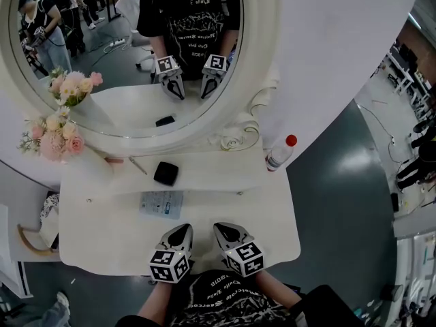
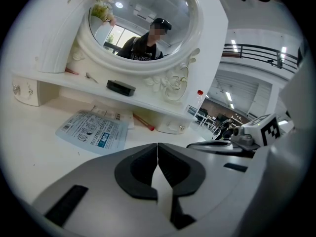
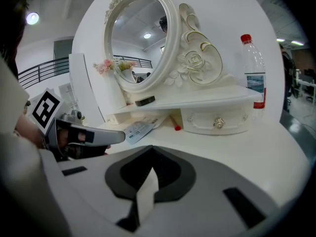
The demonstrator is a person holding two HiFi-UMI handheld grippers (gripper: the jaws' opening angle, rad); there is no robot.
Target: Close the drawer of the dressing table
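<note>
On the dressing table (image 1: 272,231), the shelf (image 1: 204,174) partly hides a red pen (image 2: 143,122).

Little can be read here. The person's black T-shirt (image 1: 225,297) carries white lettering. At the near edge of the head view its digits appear to read 2018, upside down. The other words are too small to make out. The printed packet (image 2: 94,130) on the tabletop, just before the shelf's front edge, bears blue and black small print, none of it legible. The label on the red-capped bottle (image 3: 253,68) at the shelf's right end is blurred. The cubes on the left gripper (image 1: 181,231) and right gripper (image 1: 223,229) show square black-and-white markers, with no letters.
</note>
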